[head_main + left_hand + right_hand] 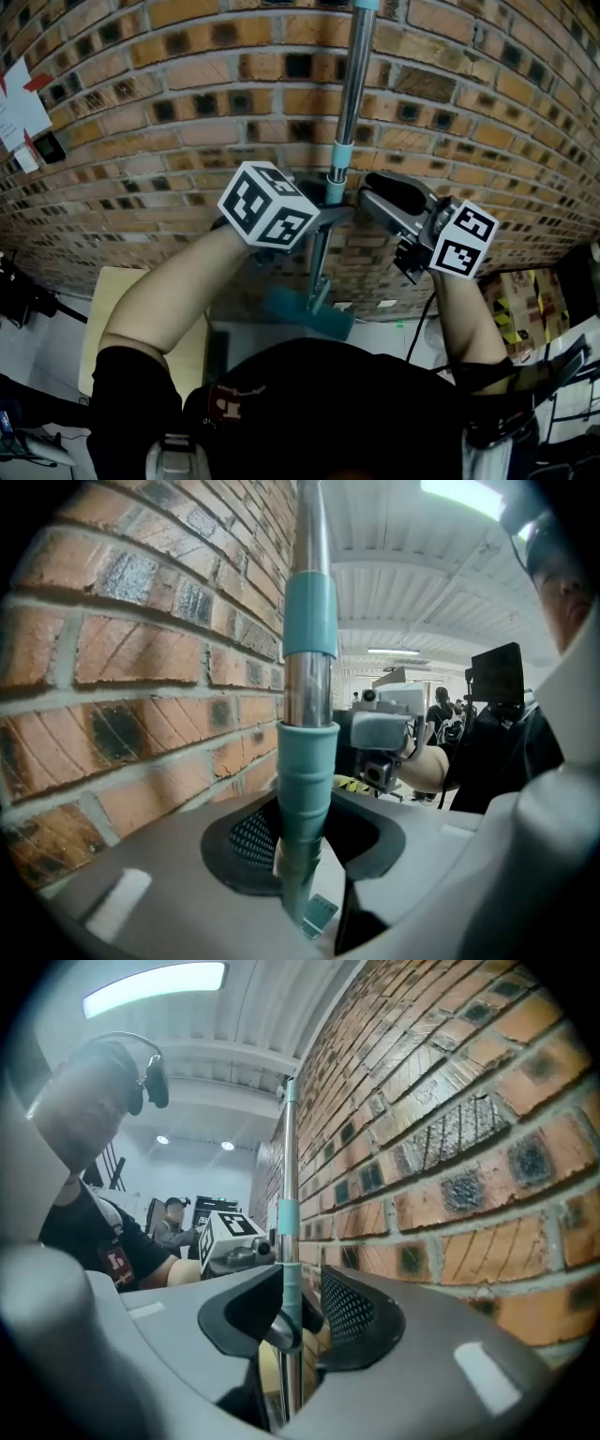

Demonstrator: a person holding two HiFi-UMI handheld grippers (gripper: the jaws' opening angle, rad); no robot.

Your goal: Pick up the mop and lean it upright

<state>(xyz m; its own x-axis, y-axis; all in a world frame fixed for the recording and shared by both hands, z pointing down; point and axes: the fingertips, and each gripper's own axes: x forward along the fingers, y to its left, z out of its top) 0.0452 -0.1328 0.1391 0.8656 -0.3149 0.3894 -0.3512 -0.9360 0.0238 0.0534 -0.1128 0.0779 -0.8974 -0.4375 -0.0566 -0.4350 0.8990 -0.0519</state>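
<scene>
Entry, left side first. The left gripper (305, 846) has its jaws narrowed onto the mop (345, 112), with the pads pressing the teal collar (307, 771) on the pole. Judged reason: one firm hold low on the shaft steadies it while it stands on end. In the head view the pole runs 12 to 6 o'clock, close against the brick wall (141, 141). The mop head (309, 314) sits at 6 o'clock below the grip.

The right gripper (375, 192) is at 3 o'clock of the pole, just beside it and roughly level with the left one. Its jaws are half apart. The pole stands in the gap, clear of the ribbed pad (349, 1312), so it is not clamped. Judged reason: a loose guide, placed to catch a tip away from the wall.

View notes:
- Only the head view shows the mop head and both grippers together.
- Only the left gripper view shows pad contact on the collar.
- Only the right gripper view shows the clearance at its pad and the pole's top end at 12 o'clock.
- No view settles whether the pole touches the wall or the mop head rests on the floor.
</scene>
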